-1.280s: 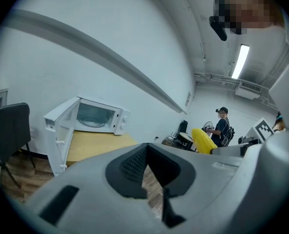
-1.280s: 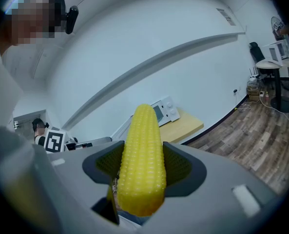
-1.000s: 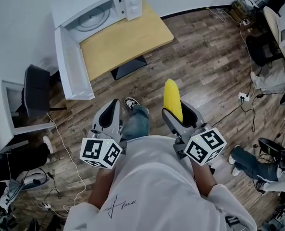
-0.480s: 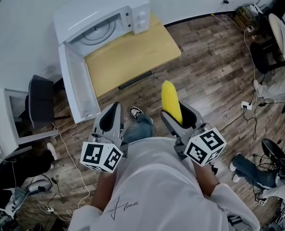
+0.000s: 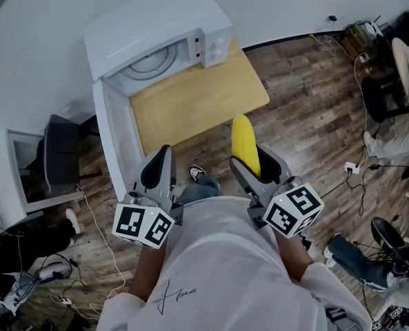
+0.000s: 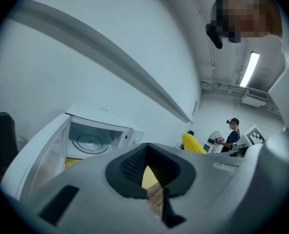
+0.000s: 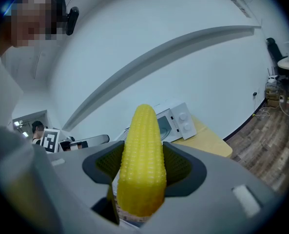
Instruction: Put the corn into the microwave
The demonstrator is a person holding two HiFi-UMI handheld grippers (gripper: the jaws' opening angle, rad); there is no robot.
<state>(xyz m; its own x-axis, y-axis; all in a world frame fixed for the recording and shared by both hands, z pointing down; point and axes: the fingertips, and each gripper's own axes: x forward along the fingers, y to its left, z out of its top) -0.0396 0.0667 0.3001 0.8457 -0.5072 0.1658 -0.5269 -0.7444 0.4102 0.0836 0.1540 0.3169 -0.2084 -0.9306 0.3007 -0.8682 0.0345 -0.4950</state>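
A yellow corn cob (image 5: 245, 143) stands upright in my right gripper (image 5: 252, 158), whose pads are shut on its lower half; it fills the middle of the right gripper view as corn (image 7: 142, 160). The white microwave (image 5: 163, 29) sits at the back of a light wooden table (image 5: 197, 98), its door (image 5: 114, 140) swung wide to the left and the glass turntable showing inside. My left gripper (image 5: 158, 158) is level with the right one, shut and holding nothing. Both grippers hang over the floor just short of the table's near edge. The microwave (image 6: 93, 135) lies ahead in the left gripper view.
A black chair (image 5: 61, 161) and a white cabinet (image 5: 21, 164) stand left of the open door. Cables trail over the wooden floor (image 5: 314, 109). Office chairs (image 5: 380, 88) and seated people's legs (image 5: 349, 250) are at the right. A person (image 6: 230, 133) stands far off.
Both grippers have moved toward the table, the corn still held. The microwave and table now sit nearer and larger in the head view, with the open door close to the left gripper.
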